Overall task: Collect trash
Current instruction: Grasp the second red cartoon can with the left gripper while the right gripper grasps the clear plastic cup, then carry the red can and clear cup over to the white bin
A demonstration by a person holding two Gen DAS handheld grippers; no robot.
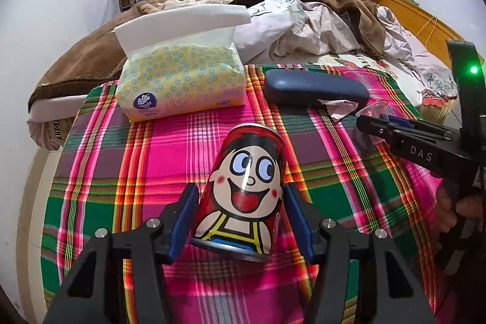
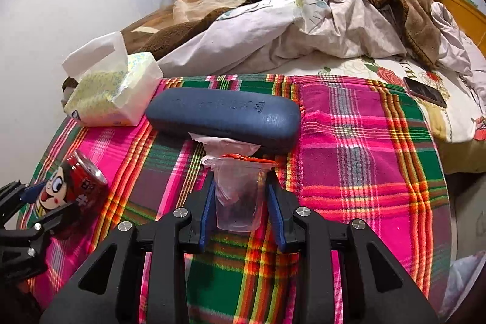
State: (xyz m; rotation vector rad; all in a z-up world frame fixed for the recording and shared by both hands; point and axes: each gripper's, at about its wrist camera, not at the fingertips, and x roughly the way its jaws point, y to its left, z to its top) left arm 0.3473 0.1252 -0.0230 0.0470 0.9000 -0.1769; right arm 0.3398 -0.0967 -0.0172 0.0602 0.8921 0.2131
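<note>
A red drink can [image 1: 247,187] with a cartoon face stands on the plaid cloth [image 1: 152,160]. The blue pads of my left gripper [image 1: 240,190] press on both its sides, so the gripper is shut on it. In the right wrist view the same can [image 2: 82,187] shows at the far left, leaning in those fingers. A clear plastic cup [image 2: 238,196] with a peeled red foil lid sits between the pads of my right gripper [image 2: 240,181], which is shut on it just under the rim. A crumpled pinkish paper scrap [image 2: 224,143] lies right behind the cup.
A dark blue glasses case [image 2: 224,114] lies just beyond the cup, and a yellow tissue pack [image 1: 182,81] sits at the back left of the cloth. Behind is a bed with rumpled blankets [image 2: 303,20] and a phone [image 2: 425,91]. A hand [image 1: 464,202] holds the right gripper.
</note>
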